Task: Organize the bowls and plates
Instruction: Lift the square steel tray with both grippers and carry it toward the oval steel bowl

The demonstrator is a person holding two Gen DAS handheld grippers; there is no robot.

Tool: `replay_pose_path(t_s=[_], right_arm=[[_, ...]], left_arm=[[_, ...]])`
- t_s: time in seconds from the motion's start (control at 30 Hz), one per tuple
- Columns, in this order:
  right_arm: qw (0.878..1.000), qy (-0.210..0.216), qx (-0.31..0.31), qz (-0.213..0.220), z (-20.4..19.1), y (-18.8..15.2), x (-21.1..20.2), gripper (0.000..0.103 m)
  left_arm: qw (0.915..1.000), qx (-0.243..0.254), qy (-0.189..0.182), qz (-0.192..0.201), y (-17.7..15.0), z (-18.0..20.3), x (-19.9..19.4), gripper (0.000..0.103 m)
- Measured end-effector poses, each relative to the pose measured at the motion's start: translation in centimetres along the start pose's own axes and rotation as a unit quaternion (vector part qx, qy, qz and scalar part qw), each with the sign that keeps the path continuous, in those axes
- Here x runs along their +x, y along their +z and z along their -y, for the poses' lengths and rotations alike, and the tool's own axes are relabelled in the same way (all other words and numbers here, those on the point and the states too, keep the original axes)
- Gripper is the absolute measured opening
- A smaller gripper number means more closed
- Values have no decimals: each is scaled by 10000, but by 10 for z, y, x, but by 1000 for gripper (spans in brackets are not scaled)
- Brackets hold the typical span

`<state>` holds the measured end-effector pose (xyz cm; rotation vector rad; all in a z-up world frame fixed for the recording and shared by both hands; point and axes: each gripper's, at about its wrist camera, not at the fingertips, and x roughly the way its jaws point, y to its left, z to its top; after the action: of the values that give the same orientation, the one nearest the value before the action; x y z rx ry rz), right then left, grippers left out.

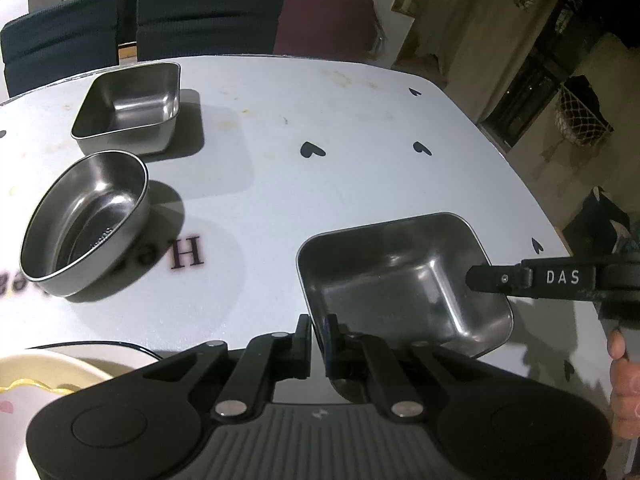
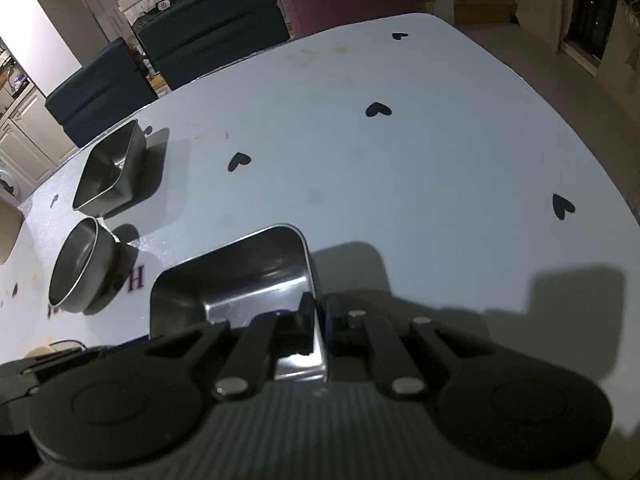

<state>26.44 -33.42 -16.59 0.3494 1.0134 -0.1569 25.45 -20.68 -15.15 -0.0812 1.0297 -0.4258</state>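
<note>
Jaws of both the left gripper (image 1: 319, 338) and right gripper (image 2: 320, 320) clamped on opposite rims of the rectangular steel tray (image 1: 400, 276), low over or on the bench (image 1: 340, 128); likely placing step, next calling for level set-down, then release.

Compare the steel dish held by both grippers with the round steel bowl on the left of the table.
The held dish is rectangular with rounded corners; the round bowl is oval-round. The dish is clamped at its rim by the left gripper and right gripper; the bowl stands free, untouched. Both are empty, bare stainless steel.
</note>
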Motion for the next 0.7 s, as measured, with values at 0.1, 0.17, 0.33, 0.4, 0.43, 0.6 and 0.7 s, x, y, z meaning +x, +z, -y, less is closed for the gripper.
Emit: replay_pose_path(t_s=[0.1, 0.17, 0.33, 0.4, 0.43, 0.6, 0.7], right_arm=[[10000, 5, -27, -15, 0, 0, -2, 7], [10000, -21, -45, -32, 2, 0, -3, 6], [9999, -15, -99, -25, 7, -2, 0, 5], [9999, -31, -134, -71, 11, -3, 2, 5], [9999, -49, -125, -105, 11, -4, 5, 5], [9998, -34, -154, -95, 13, -5, 5, 5], [9999, -5, -125, -92, 15, -6, 5, 5]], left_arm=[[10000, -9, -33, 25, 0, -1, -1, 6], [10000, -24, -53, 38, 0, -1, -2, 6], [9999, -35, -112, 54, 1, 0, -3, 7], [9999, -4, -108, 53, 1, 1, -3, 7], [9999, 14, -102, 50, 2, 2, -3, 7], [9999, -2, -114, 45, 2, 1, -2, 7], [9999, -9, -113, 39, 2, 0, -1, 7]])
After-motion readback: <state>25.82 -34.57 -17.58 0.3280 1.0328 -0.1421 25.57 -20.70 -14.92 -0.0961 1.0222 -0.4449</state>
